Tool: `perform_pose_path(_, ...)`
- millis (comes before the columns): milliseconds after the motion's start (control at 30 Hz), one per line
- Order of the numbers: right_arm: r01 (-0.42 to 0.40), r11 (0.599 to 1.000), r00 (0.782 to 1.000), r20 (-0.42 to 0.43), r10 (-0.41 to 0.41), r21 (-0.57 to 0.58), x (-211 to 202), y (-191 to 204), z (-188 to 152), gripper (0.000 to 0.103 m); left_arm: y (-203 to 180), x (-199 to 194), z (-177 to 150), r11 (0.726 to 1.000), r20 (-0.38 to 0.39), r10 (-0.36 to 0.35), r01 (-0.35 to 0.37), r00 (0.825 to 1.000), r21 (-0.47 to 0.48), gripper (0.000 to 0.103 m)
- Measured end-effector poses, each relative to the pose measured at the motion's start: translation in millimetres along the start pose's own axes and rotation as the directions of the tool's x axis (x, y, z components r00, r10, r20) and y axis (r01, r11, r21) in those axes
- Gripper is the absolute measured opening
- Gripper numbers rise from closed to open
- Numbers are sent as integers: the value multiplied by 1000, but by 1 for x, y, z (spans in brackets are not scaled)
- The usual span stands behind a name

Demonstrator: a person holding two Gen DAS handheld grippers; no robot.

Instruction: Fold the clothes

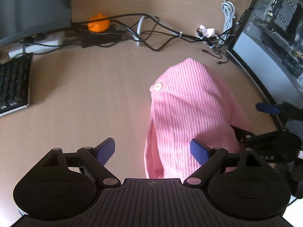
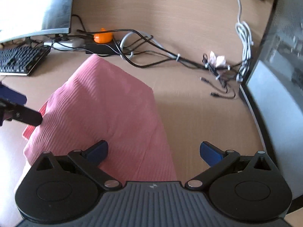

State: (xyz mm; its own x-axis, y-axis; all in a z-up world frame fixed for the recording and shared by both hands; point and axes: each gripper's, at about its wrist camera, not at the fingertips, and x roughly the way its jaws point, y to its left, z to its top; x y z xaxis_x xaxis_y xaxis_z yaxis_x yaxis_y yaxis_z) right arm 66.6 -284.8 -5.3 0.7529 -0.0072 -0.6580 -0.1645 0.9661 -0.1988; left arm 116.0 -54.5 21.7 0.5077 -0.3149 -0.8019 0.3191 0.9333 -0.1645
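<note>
A pink ribbed garment (image 1: 189, 109) with a pale button (image 1: 157, 86) lies folded on the wooden desk (image 1: 85, 87). My left gripper (image 1: 152, 150) is open above its near left edge, with the right blue finger over the cloth. In the right wrist view the same garment (image 2: 106, 113) lies under my right gripper (image 2: 154, 152), which is open, its left finger over the cloth and its right finger over bare desk. Each gripper shows at the edge of the other's view: the right gripper (image 1: 265, 121) and the left gripper (image 2: 17, 106).
A tangle of black cables (image 1: 151, 36), an orange object (image 1: 98, 23) and a power strip lie at the back. A keyboard (image 1: 13, 83) is at left, a monitor (image 1: 32, 5) behind it, a computer case (image 1: 274, 37) at right. Crumpled paper (image 2: 217, 59) and a white cable (image 2: 244, 43) lie near it.
</note>
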Motion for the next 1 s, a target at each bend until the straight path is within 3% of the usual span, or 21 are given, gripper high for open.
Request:
perform_pose_path(200,-43,997,998,33,45,-60,-24,22,-2,103,7,-10,-27,986,52,111,-117,992,123,93)
perform_pose_path(400,-97,979,994,37,105,-179,-38,57,-9,103,6,-8,-52,985,33,41,-46,999,168,93)
perform_pose_path(667,-87,953,993,48,105,-290,-49,71,-8,103,-23,3,-52,952,101,49,-77,994,298,93)
perform_pose_path(800,-105,922,986,80,144,-373,-51,87,-11,103,-13,-1,-49,964,125,73,-102,989,244,93)
perform_pose_path(1000,-11,852,986,135,96,-523,-31,133,-14,103,27,-14,-43,988,132,97,-111,986,104,93)
